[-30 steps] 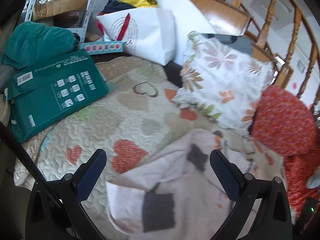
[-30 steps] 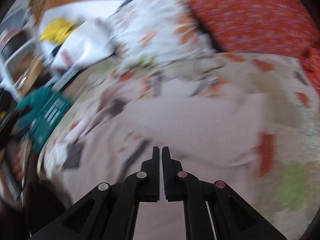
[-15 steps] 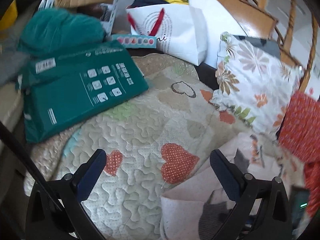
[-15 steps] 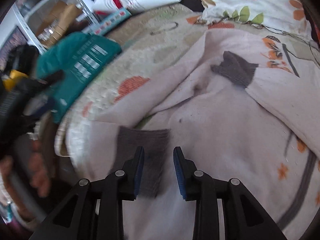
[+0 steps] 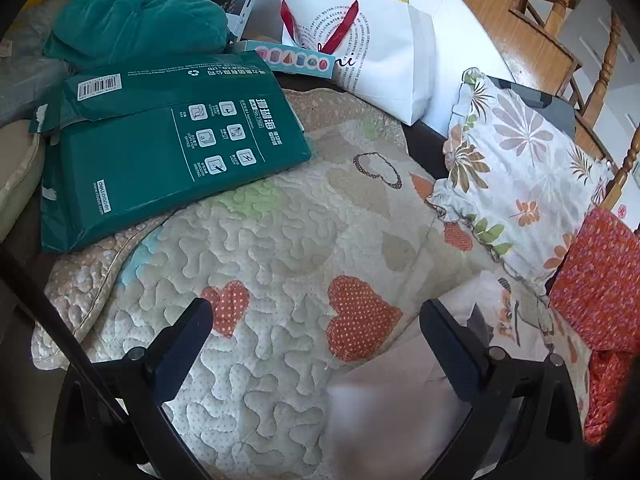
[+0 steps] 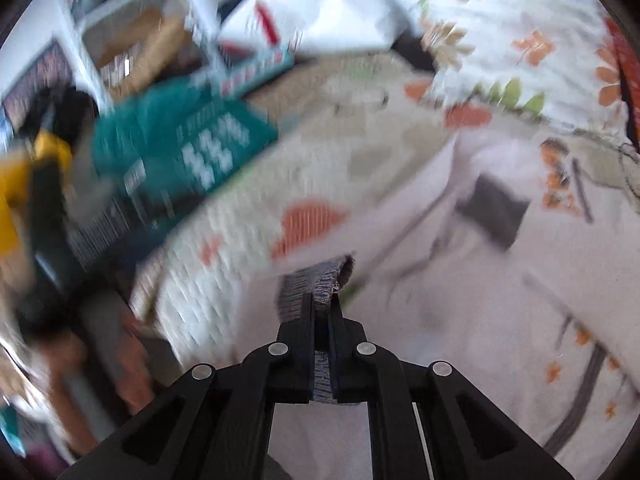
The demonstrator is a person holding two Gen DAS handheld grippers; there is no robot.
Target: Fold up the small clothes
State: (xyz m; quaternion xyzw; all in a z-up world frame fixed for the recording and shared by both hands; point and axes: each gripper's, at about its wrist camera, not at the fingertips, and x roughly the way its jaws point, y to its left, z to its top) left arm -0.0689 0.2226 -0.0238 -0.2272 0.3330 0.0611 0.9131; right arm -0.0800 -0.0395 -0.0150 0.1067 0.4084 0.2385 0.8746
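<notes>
A small pale pink garment (image 6: 460,320) with grey cuffs and an orange print lies on a quilted heart-pattern blanket (image 5: 280,240). My right gripper (image 6: 322,300) is shut on the garment's grey cuff (image 6: 320,280) and holds that sleeve end lifted; the view is motion-blurred. A second grey cuff (image 6: 496,208) lies further off on the garment. My left gripper (image 5: 316,316) is open and empty above the bare blanket, with the garment's edge (image 5: 400,400) at its lower right.
A green paper package (image 5: 160,144) lies at the blanket's left. A teal cushion (image 5: 132,16) and a white gift bag (image 5: 368,44) stand behind. A floral pillow (image 5: 516,176) and red patterned fabric (image 5: 600,280) sit on the right.
My right gripper opened, then closed on the grey cuff and lifted it. My left gripper moved left off the garment and stays open over the blanket.
</notes>
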